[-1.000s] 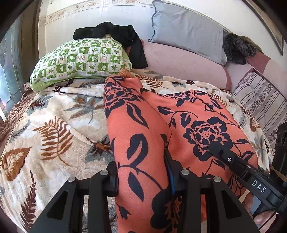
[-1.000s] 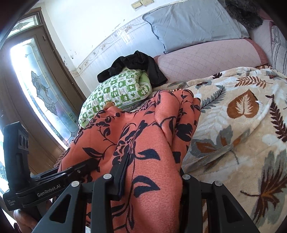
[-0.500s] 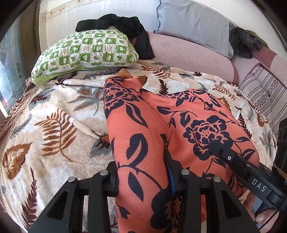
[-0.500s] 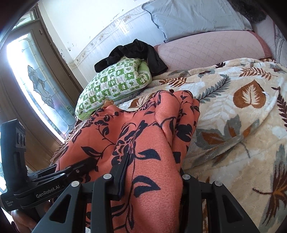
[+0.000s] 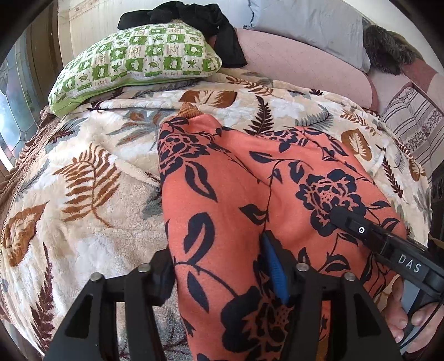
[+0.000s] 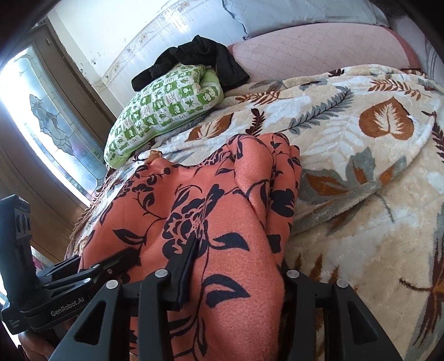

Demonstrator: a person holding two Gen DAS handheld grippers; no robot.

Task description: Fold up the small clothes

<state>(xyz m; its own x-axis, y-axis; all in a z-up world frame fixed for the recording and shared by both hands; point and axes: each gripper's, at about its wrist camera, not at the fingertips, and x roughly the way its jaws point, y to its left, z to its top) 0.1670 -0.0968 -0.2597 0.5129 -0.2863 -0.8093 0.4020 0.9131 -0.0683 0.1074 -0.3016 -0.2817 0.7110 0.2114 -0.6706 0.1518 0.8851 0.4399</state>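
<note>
An orange garment with dark flowers [image 5: 222, 205] lies folded lengthwise on the leaf-print blanket [image 5: 83, 194]. Its near end runs between the fingers of my left gripper [image 5: 219, 258], whose jaws are opening. The blue pad [image 5: 274, 272] shows beside the cloth. In the right wrist view the same garment [image 6: 222, 211] bulges between the fingers of my right gripper [image 6: 238, 263]. Those jaws are starting to open while the pads still press the fabric. Each gripper appears in the other's view: the right gripper [image 5: 360, 230] and the left gripper [image 6: 83, 275], side by side.
A green checked pillow [image 5: 133, 64] with black clothing [image 5: 211, 22] on it lies at the bed's far end, beside a pink bolster [image 5: 299, 69] and a grey pillow [image 5: 305, 25]. A glazed door [image 6: 41, 125] stands left of the bed. A hand [image 5: 410, 319] holds the right gripper.
Both grippers have sunk toward the blanket and tipped downward with the garment's near end. The left jaws have spread wider around the cloth, and the right jaws only slightly.
</note>
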